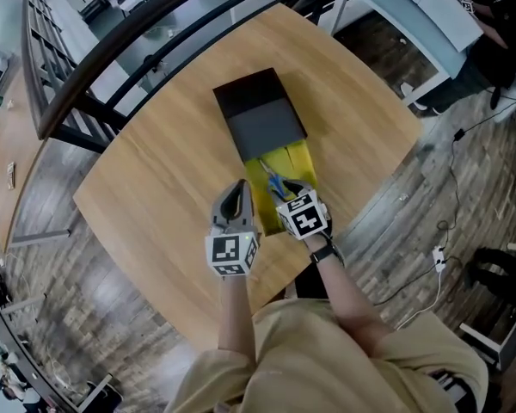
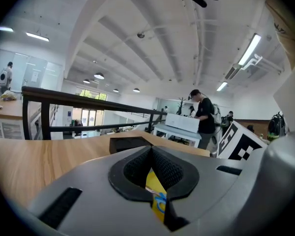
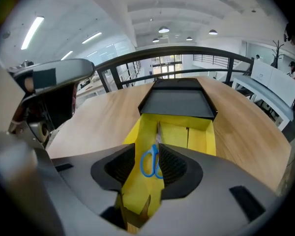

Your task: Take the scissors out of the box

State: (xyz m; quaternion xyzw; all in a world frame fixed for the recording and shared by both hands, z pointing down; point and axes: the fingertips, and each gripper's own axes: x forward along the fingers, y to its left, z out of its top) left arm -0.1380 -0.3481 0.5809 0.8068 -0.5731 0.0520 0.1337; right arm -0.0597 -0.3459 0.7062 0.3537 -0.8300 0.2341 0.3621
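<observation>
The box lies on the round wooden table (image 1: 155,170): a black sleeve (image 1: 262,119) with a yellow tray (image 1: 297,157) slid out toward me. Blue-handled scissors (image 1: 273,181) lie in the tray, blades pointing at the sleeve. My right gripper (image 1: 290,189) hangs over the tray's near end, tilted down. In the right gripper view it (image 3: 150,168) stands open, and the scissors' handles (image 3: 152,162) show in the gap, apart from both pads. My left gripper (image 1: 235,198) sits beside the tray's left wall. Its jaws (image 2: 155,181) leave a narrow slit filled with yellow and a bit of blue.
A dark railing (image 1: 112,50) curves round the table's far side. A white desk (image 1: 413,7) stands at the far right, and a person (image 2: 205,117) stands by it. Cables and a plug strip (image 1: 439,261) lie on the wooden floor to the right.
</observation>
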